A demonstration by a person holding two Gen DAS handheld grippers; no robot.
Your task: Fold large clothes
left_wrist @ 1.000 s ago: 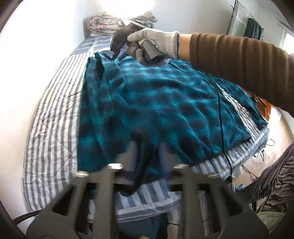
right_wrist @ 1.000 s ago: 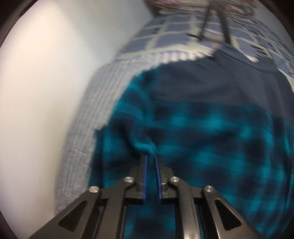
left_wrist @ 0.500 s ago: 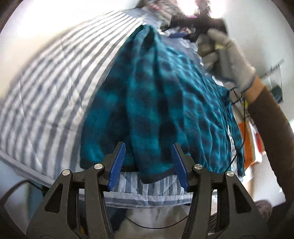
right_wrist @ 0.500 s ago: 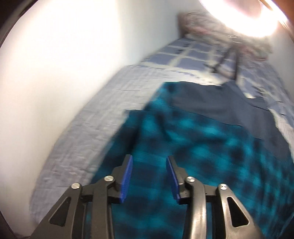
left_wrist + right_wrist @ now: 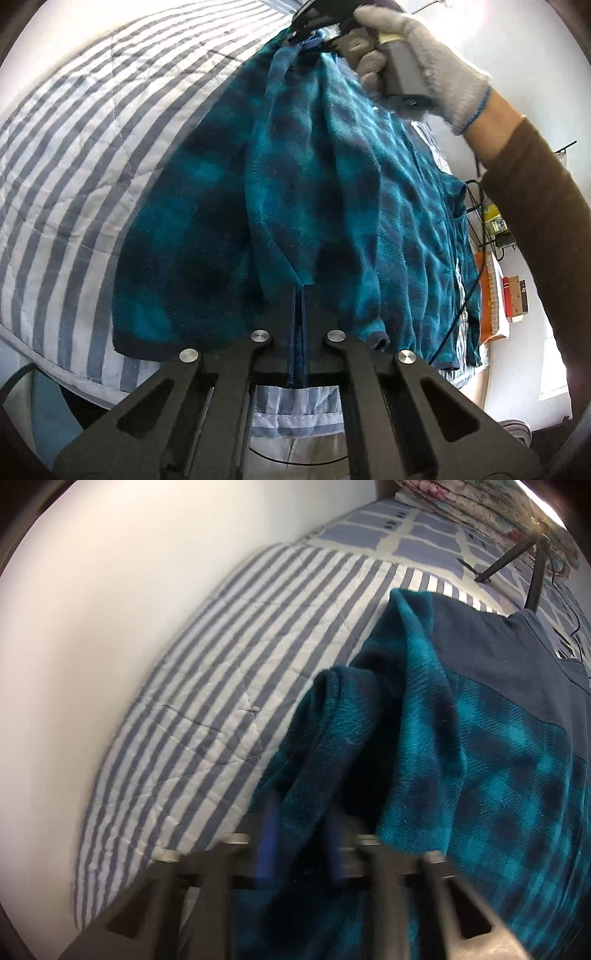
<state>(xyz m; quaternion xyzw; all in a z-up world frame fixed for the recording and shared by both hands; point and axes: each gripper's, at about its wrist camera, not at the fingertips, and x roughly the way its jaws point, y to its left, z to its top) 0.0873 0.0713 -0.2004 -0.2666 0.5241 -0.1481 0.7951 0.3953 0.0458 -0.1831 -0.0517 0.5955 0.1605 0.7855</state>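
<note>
A teal plaid fleece garment (image 5: 295, 166) with a navy upper panel (image 5: 498, 657) lies lengthwise on the striped bed. My left gripper (image 5: 302, 302) is shut on its near hem, and a ridge of cloth rises from the pinch. At the far end, a gloved hand (image 5: 417, 55) holds my right gripper (image 5: 314, 35), where the fabric gathers to a point. In the right wrist view that gripper (image 5: 301, 834) is blurred. Its jaws are closing on a thick fold of the garment's left edge (image 5: 317, 775), which fills the gap between the blue pads (image 5: 267, 834).
The striped quilt (image 5: 92, 147) lies bare to the garment's left, up to a white wall (image 5: 92, 627). Beyond are a checked sheet (image 5: 406, 539), black stand legs (image 5: 532, 576) and piled bedding (image 5: 498, 502). A cable (image 5: 469, 280) and orange items (image 5: 491, 295) sit off the bed's right side.
Both grippers were open half a second ago. The left has closed on the hem. The right has come down onto the left edge and closed on a fold, bunching the cloth.
</note>
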